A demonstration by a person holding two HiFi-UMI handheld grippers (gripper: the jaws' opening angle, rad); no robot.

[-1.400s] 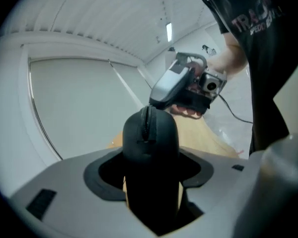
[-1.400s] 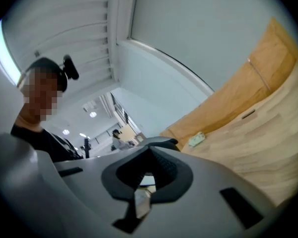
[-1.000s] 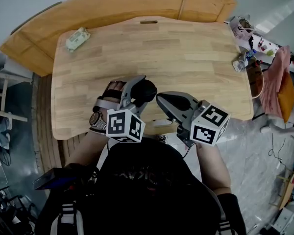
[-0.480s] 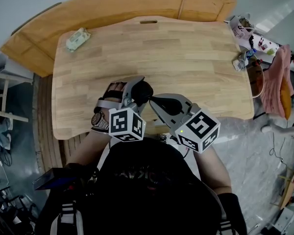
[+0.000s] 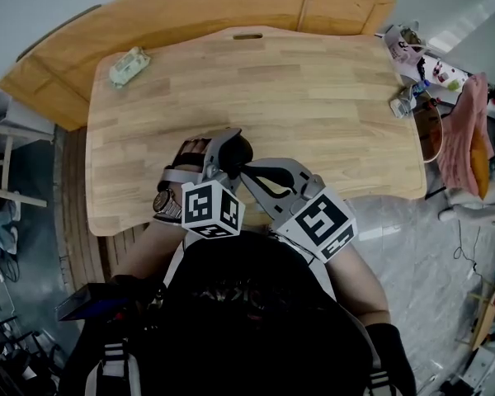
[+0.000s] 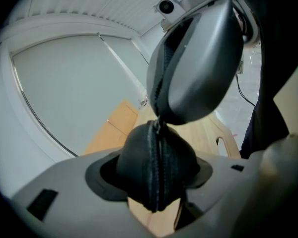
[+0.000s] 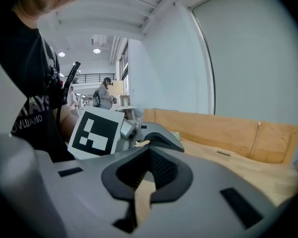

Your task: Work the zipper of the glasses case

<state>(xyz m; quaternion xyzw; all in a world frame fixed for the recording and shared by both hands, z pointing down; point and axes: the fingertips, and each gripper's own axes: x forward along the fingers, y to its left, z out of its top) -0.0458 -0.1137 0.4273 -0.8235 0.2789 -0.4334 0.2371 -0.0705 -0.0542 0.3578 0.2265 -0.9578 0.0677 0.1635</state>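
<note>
My left gripper (image 5: 231,152) is shut on a black glasses case (image 5: 242,148), held just over the wooden table's near edge. In the left gripper view the case (image 6: 137,158) sits between the grey jaws, its zipper (image 6: 157,168) running up the middle toward the camera. My right gripper (image 5: 247,170) is shut and points left at the case. Its closed tip (image 6: 160,119) rests at the top end of the zipper. I cannot see anything pinched between its pads. The right gripper view shows its jaws (image 7: 148,171) meeting, with the left gripper's marker cube (image 7: 96,130) just beyond.
The light wooden table (image 5: 313,97) stretches ahead, with a pale green packet (image 5: 130,64) at its far left corner. Small clutter (image 5: 406,104) lies at the right edge. A curved wooden bench (image 5: 190,15) wraps the far side. The person's body is close behind both grippers.
The right gripper has moved left toward the case and rolled; its tip, apart from the case before, now meets it. The left gripper and case have stayed put.
</note>
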